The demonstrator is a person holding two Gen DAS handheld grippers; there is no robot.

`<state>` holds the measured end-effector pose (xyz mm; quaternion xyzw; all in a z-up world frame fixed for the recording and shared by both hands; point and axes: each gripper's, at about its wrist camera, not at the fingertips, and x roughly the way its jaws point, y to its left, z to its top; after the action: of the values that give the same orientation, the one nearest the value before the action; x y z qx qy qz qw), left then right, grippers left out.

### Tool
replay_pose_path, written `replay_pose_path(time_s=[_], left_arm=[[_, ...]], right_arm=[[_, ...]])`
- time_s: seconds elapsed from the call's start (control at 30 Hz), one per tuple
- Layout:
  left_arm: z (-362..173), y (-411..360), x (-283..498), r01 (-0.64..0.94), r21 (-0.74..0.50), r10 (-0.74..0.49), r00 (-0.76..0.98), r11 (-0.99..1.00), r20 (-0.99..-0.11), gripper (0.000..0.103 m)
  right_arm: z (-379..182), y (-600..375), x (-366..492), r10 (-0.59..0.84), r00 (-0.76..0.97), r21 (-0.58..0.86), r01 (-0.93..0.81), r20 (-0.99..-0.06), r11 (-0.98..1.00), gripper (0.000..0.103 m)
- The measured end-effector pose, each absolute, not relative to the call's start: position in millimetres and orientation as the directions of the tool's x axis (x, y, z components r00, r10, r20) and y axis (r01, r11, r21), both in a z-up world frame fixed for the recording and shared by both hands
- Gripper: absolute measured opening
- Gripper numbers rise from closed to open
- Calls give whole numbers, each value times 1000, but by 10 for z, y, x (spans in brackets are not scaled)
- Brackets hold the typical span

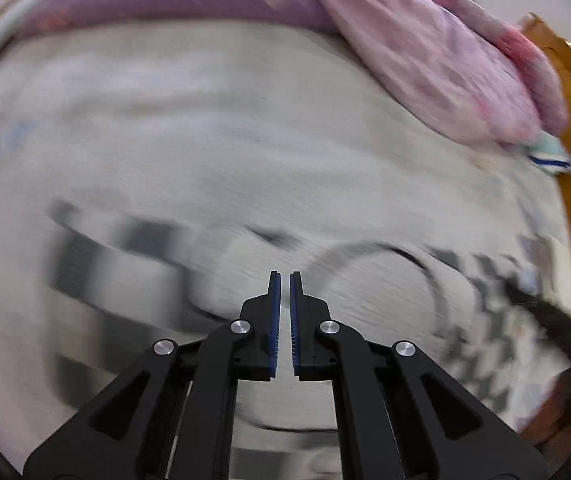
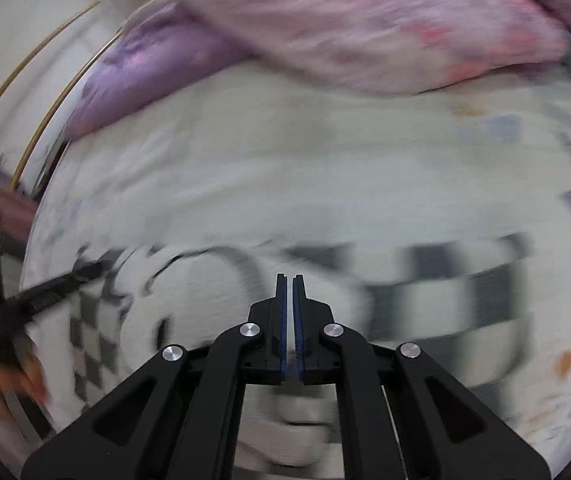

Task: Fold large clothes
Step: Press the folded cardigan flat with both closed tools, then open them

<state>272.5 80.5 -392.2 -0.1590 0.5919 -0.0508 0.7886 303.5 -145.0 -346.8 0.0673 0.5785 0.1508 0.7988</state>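
Fabric is lying beneath both claws — a white garment [image 1: 373, 292] with checkered trim is being seen spread on the bed [image 1: 245, 120], its long axis running nine to three; left claw [image 1: 284, 280] and right claw [image 2: 290, 282] are being kept nearly closed, empty.

Both grippers are matte black plastic. The left gripper [image 1: 285, 276] has two narrow fingers [image 1: 274, 312] lined with ribbed blue pads. Four round silver pivot screws sit on its angled linkage arms, which carry elongated cut-outs toward 5 and 7 o'clock. The right gripper [image 2: 290, 279] is built the same.
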Motion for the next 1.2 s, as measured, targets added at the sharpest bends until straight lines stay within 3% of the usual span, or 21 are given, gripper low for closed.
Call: replay_pose_path(time_s=[0.1, 0.2, 0.23, 0.3, 0.37, 0.43, 0.47, 0.53, 0.6, 0.67, 0.87, 0.97, 1.07, 1.2], left_arm=[[-4254, 636, 2534, -109, -269, -243, 206, 957, -948, 2], [-4301, 970, 2195, -113, -345, -311, 242, 932, -919, 2], [-4279, 1133, 2086, -112, -312, -279, 239, 944, -930, 2], [-4248, 1395, 1889, -128, -177, -147, 211, 976, -966, 2], [-4358, 1790, 1626, -173, -56, -35, 125, 983, -992, 2], [-4398, 2097, 1376, -221, -107, -85, 108, 969, -991, 2], [-4381, 2177, 1275, -227, -117, -97, 99, 967, -990, 2], [-4293, 2191, 1149, -217, -48, -37, 55, 975, -998, 2], [-4162, 2111, 1125, -228, -17, -11, 28, 974, -1000, 3], [-3960, 1965, 1171, -235, -106, -85, 96, 966, -992, 3], [-3820, 1017, 1644, -74, -247, -233, 163, 966, -959, 3], [-4002, 531, 1757, -7, -303, -299, 142, 953, -944, 3], [-4310, 268, 1632, 3, -328, -327, 63, 945, -943, 3], [-4428, 482, 1207, -40, -378, -375, 61, 925, -925, 2]], right_arm=[[-3836, -1240, 2916, 249, 193, 215, -180, -949, 960, 2], [-3968, -1675, 2686, 230, 184, 207, -133, -956, 969, 0], [-3952, -1815, 2620, 213, 181, 193, -123, -960, 973, 0], [-3920, -2281, 2401, 36, 167, 22, -85, -985, 996, 0], [-3891, -2749, 2191, 68, 158, 64, -35, -985, 997, 0], [-3843, -3036, 2039, 35, 122, 35, -1, -992, 999, 0], [-3796, -3119, 1959, -84, 97, -86, -16, -992, 996, 2], [-3697, -3225, 1872, -173, 67, -172, 24, -983, 985, 5], [-3515, -3288, 1780, -59, 80, -48, 132, -995, 990, 6], [-3328, -3127, 1772, 4, 121, 23, 152, -993, 988, 6], [-3292, -1827, 2198, 244, 124, 243, -23, -962, 970, 6], [-3478, -1295, 2343, 294, 103, 286, -82, -950, 955, 6], [-3904, -1097, 2281, 286, -33, 288, -91, -958, 953, 4], [-4127, -1355, 1771, 236, -117, 252, -147, -965, 957, 0]])
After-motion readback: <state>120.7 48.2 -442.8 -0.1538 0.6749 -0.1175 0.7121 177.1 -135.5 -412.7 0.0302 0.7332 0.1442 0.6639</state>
